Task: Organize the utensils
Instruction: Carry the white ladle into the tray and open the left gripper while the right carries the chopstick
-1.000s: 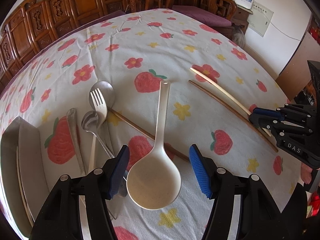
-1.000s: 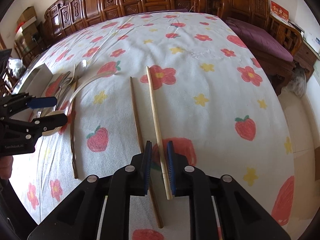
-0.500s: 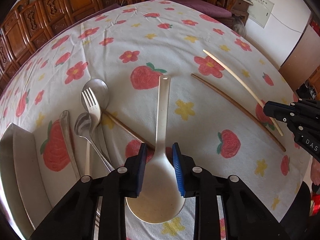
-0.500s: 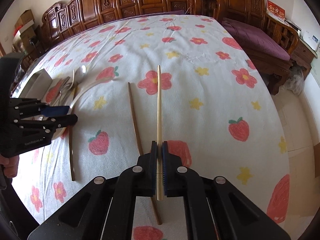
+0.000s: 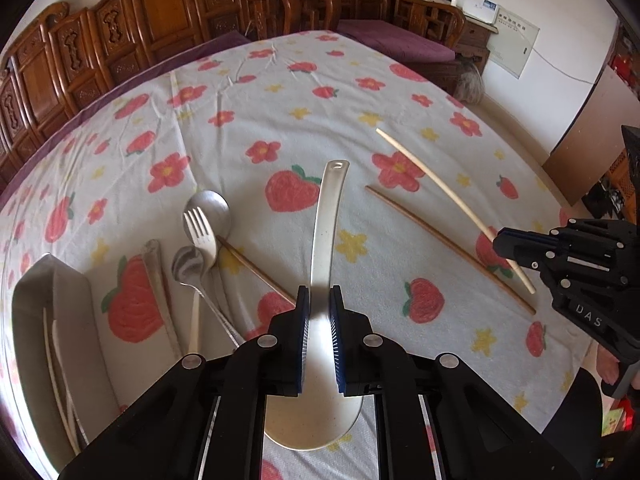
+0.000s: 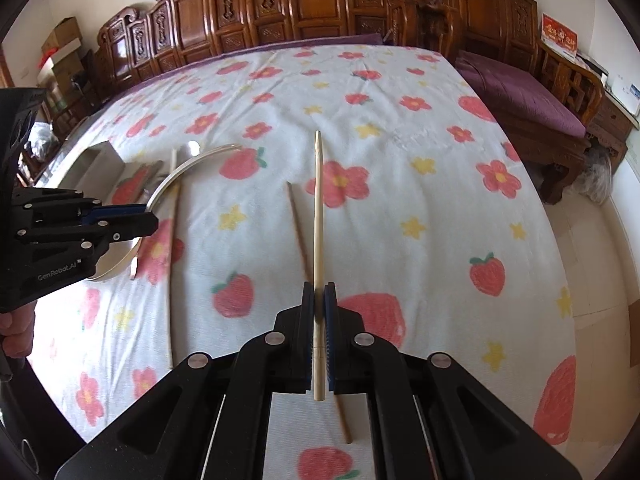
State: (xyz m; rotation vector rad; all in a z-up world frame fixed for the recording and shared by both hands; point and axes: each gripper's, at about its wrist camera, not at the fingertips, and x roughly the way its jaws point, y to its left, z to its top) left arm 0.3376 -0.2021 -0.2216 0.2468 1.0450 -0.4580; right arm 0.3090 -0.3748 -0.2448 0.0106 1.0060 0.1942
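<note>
The white rice spoon [image 5: 325, 240] sits clamped by its neck in the left tongs [image 5: 319, 312], whose jaws have just been closing onto it, bowl toward the camera. The pale chopstick [image 6: 318, 216] is pinched in the closed right tongs [image 6: 319, 308], pointing away. A brown chopstick [image 6: 298, 232] lies on the flowered table [image 6: 400, 128] just beside it.

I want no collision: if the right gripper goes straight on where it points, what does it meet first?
Probably the brown chopstick lying on the tablecloth just ahead, below the right gripper; depth is unclear.
</note>
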